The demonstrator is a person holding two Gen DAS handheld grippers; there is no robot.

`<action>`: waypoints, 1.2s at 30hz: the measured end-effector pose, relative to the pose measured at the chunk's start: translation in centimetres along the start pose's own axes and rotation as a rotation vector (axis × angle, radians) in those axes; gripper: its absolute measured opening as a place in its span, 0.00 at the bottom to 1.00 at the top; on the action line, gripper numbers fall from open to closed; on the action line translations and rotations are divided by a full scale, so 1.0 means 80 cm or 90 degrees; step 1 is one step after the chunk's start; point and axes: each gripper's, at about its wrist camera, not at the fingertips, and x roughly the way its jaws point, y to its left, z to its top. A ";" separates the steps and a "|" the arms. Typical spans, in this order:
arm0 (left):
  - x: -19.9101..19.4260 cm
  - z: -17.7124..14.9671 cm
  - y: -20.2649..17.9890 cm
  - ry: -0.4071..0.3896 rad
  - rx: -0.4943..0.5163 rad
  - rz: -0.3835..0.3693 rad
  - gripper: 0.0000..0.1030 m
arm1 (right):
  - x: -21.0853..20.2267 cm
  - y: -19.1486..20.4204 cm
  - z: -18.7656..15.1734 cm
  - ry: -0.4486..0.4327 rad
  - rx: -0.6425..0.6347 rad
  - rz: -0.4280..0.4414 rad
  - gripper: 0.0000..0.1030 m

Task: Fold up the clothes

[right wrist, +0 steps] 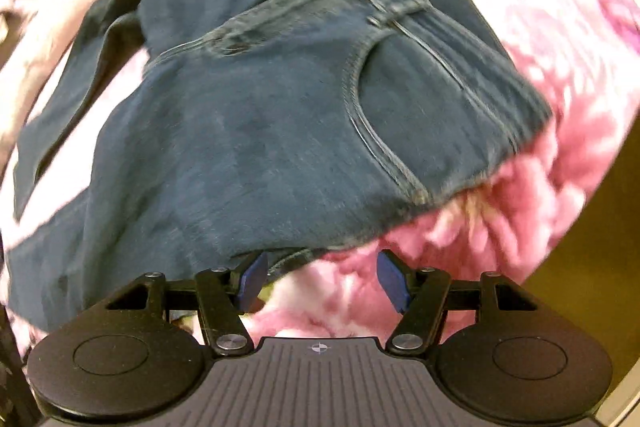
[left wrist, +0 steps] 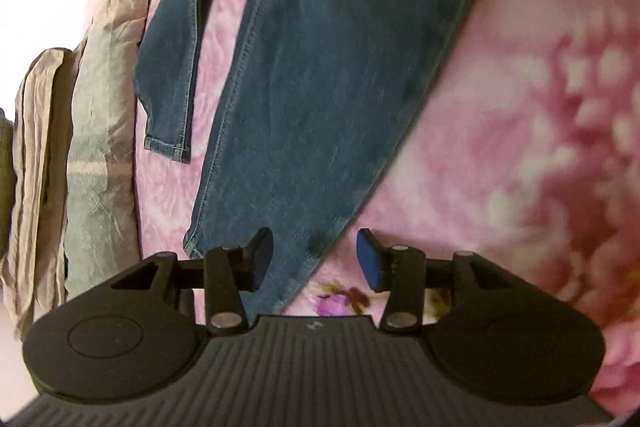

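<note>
Left tool (left wrist: 314, 259) and right tool (right wrist: 320, 277): mine, both spread wide, gripping nothing. Jeans (left wrist: 320, 67) lie unfolded, legs apart, on pink blanket (left wrist: 500, 147); folding remains. Folded cloths (left wrist: 80, 147) stacked at frame left.

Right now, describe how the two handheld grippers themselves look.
Both look alike. The left gripper has a black ribbed body, two round black discs at its sides, black linkage arms with silver pivot screws, and fingers faced with blue pads. The right gripper matches it, with blue-padded fingers and a small crosshair mark on its ribbed top. No hands or sleeves show.
</note>
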 end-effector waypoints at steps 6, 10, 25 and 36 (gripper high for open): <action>-0.010 -0.008 0.004 -0.013 -0.009 0.010 0.27 | 0.004 -0.022 -0.026 -0.089 0.087 0.030 0.62; -0.016 -0.014 0.007 -0.021 -0.015 0.016 0.06 | -0.001 -0.058 -0.035 -0.149 0.191 0.051 0.62; -0.084 0.011 0.029 0.095 -0.072 -0.021 0.04 | 0.012 -0.153 0.017 -0.274 0.326 0.171 0.57; -0.200 0.079 0.008 0.143 -0.118 -0.048 0.04 | -0.077 -0.178 0.130 -0.208 0.242 0.166 0.08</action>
